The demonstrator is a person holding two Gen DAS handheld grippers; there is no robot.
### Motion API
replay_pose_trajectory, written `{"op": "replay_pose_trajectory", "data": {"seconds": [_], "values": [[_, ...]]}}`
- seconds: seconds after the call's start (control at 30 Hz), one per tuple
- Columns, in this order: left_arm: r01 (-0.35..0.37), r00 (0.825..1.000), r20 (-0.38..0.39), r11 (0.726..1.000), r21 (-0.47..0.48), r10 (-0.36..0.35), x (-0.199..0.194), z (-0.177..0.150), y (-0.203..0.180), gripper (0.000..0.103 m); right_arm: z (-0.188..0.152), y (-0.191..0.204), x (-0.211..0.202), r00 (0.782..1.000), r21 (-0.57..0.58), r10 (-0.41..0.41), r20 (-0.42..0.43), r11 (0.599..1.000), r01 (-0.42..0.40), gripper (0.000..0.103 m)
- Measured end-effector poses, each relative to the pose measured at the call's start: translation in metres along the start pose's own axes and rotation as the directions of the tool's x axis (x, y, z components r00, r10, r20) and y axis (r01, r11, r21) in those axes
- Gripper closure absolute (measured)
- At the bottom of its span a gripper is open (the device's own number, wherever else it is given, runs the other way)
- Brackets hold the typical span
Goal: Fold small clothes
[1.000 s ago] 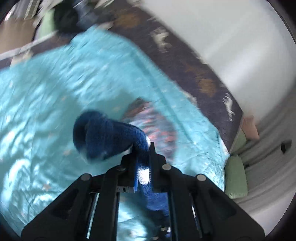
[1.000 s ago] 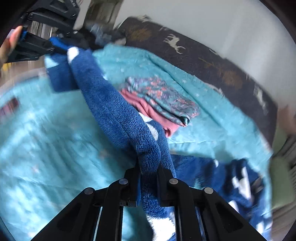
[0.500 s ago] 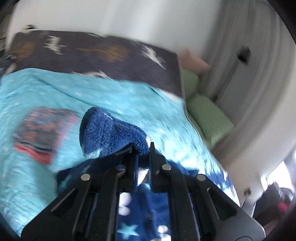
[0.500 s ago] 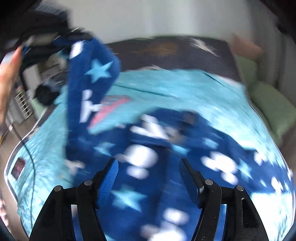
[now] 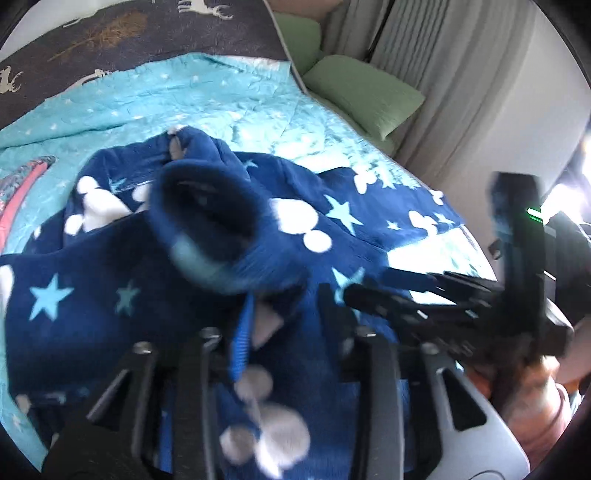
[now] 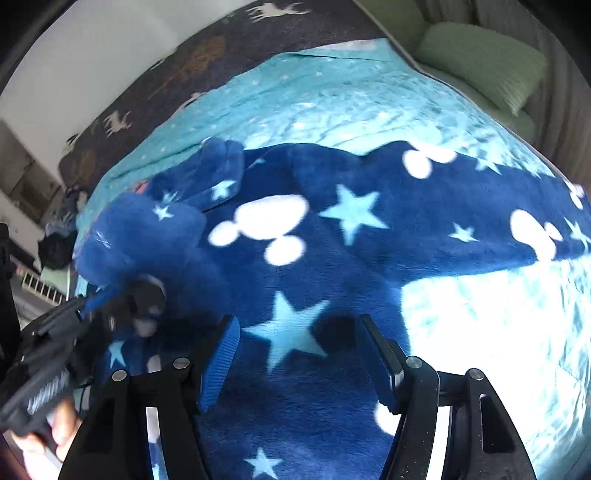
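Note:
A dark blue fleece garment (image 6: 332, 236) with white mouse heads and light blue stars lies spread on the turquoise bedspread (image 6: 332, 96). It also shows in the left wrist view (image 5: 92, 280), where a rolled cuff (image 5: 210, 218) rises just ahead of my left gripper (image 5: 284, 314). The left gripper's jaws stand apart over the fleece and hold nothing. My right gripper (image 6: 299, 332) is open and empty, low over the garment. The left gripper (image 6: 110, 306) shows at the left of the right wrist view, the right gripper (image 5: 354, 295) at the right of the left wrist view.
A folded floral and pink stack (image 5: 22, 184) lies at the left edge. Green pillows (image 5: 362, 96) and grey curtains (image 5: 436, 74) stand at the far right. A dark deer-print blanket (image 5: 129, 33) covers the far side of the bed.
The garment came down from the air and now lies spread on the bed. My right gripper opened first, then my left gripper let go of the fleece. Both now hover low over it.

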State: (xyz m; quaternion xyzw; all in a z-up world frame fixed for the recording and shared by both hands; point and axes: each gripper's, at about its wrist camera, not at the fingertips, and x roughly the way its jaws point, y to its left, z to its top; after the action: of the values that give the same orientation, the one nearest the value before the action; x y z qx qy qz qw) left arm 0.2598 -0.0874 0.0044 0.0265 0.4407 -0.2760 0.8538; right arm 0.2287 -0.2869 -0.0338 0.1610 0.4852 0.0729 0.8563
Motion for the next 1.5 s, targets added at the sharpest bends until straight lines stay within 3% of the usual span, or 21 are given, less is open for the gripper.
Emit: {"op": "replay_pose_trajectory", "data": {"seconds": [0.1, 0.2, 0.27, 0.43, 0.67, 0.73, 0.77, 0.8, 0.83, 0.87, 0.9, 1.0, 1.07, 1.13, 1.2, 1.27, 1.37, 1.4, 1.47, 1.5], "values": [[-0.041, 0.996, 0.076, 0.999, 0.007, 0.040, -0.034, -0.016, 0.011, 0.036, 0.003, 0.002, 0.004, 0.997, 0.003, 0.074, -0.005, 0.997, -0.074, 0.036], [-0.159, 0.979, 0.130, 0.987, -0.005, 0.158, -0.069, -0.042, 0.038, 0.032, 0.006, -0.003, 0.011, 0.986, 0.046, 0.166, -0.033, 0.985, -0.164, 0.036], [-0.254, 0.957, 0.139, 0.967, -0.027, 0.256, -0.082, -0.061, 0.058, 0.030, 0.008, -0.007, 0.014, 0.978, 0.076, 0.205, -0.049, 0.977, -0.201, 0.036], [-0.394, 0.915, 0.041, 0.910, -0.127, 0.402, -0.085, -0.102, 0.115, 0.029, 0.010, -0.021, 0.018, 0.954, 0.150, 0.293, -0.063, 0.948, -0.281, 0.035], [-0.435, 0.900, -0.051, 0.883, -0.177, 0.433, -0.065, -0.114, 0.149, 0.029, 0.021, -0.017, 0.039, 0.951, 0.216, 0.294, -0.099, 0.939, -0.268, 0.031], [-0.464, 0.886, -0.064, 0.870, -0.166, 0.460, -0.059, -0.110, 0.150, 0.029, 0.028, -0.012, 0.050, 0.958, 0.229, 0.269, -0.103, 0.943, -0.241, 0.030], [-0.479, 0.878, -0.067, 0.862, -0.167, 0.474, -0.056, -0.109, 0.150, 0.030, 0.030, -0.009, 0.052, 0.964, 0.228, 0.248, -0.100, 0.948, -0.220, 0.038], [-0.512, 0.859, -0.070, 0.842, -0.171, 0.508, -0.053, -0.106, 0.154, 0.037, 0.032, -0.005, 0.052, 0.972, 0.213, 0.216, -0.091, 0.958, -0.193, 0.079], [-0.543, 0.839, -0.077, 0.821, -0.178, 0.539, -0.052, -0.104, 0.156, 0.041, 0.035, 0.001, 0.052, 0.976, 0.190, 0.198, -0.091, 0.965, -0.179, 0.089], [-0.584, 0.811, -0.092, 0.790, -0.187, 0.578, -0.051, -0.103, 0.161, 0.044, 0.037, 0.002, 0.047, 0.977, 0.199, 0.199, -0.078, 0.963, -0.181, 0.088], [-0.597, 0.801, -0.104, 0.777, -0.200, 0.589, -0.052, -0.106, 0.168, 0.044, 0.038, 0.001, 0.036, 0.981, 0.212, 0.189, -0.034, 0.961, -0.178, 0.089], [-0.568, 0.822, -0.121, 0.787, -0.240, 0.557, -0.053, -0.114, 0.178, 0.040, 0.039, -0.002, 0.013, 0.994, 0.154, 0.104, 0.037, 0.982, -0.109, 0.087], [-0.591, 0.805, -0.115, 0.776, -0.221, 0.581, -0.052, -0.117, 0.174, 0.040, 0.035, -0.005, 0.022, 0.997, 0.106, 0.067, -0.030, 0.992, -0.063, 0.082], [-0.607, 0.794, -0.102, 0.773, -0.185, 0.599, -0.052, -0.119, 0.166, 0.040, 0.025, -0.014, 0.039, 0.988, 0.104, 0.078, -0.131, 0.993, -0.064, 0.075], [-0.608, 0.794, -0.094, 0.777, -0.164, 0.601, -0.056, -0.119, 0.160, 0.040, 0.018, -0.034, 0.031, 0.985, 0.156, 0.148, -0.088, 0.979, -0.133, 0.074], [-0.597, 0.801, -0.077, 0.787, -0.154, 0.593, -0.065, -0.118, 0.154, 0.040, 0.018, -0.058, 0.015, 0.989, 0.205, 0.143, -0.033, 0.970, -0.133, 0.065], [-0.555, 0.828, -0.025, 0.815, -0.168, 0.560, -0.086, -0.113, 0.144, 0.040, 0.023, -0.117, -0.017, 0.992, 0.359, 0.085, 0.092, 0.926, -0.113, 0.047], [-0.533, 0.841, -0.002, 0.827, -0.177, 0.542, -0.093, -0.110, 0.138, 0.040, 0.023, -0.141, -0.027, 0.992, 0.426, 0.045, 0.120, 0.900, -0.092, 0.047], [-0.478, 0.868, 0.046, 0.857, -0.191, 0.494, -0.103, -0.103, 0.129, 0.040, 0.018, -0.196, -0.042, 0.984, 0.565, -0.018, 0.174, 0.820, -0.085, 0.047], [-0.437, 0.887, 0.068, 0.878, -0.193, 0.456, -0.105, -0.097, 0.123, 0.040, 0.012, -0.230, -0.048, 0.980, 0.649, -0.048, 0.195, 0.755, -0.093, 0.047]]}}
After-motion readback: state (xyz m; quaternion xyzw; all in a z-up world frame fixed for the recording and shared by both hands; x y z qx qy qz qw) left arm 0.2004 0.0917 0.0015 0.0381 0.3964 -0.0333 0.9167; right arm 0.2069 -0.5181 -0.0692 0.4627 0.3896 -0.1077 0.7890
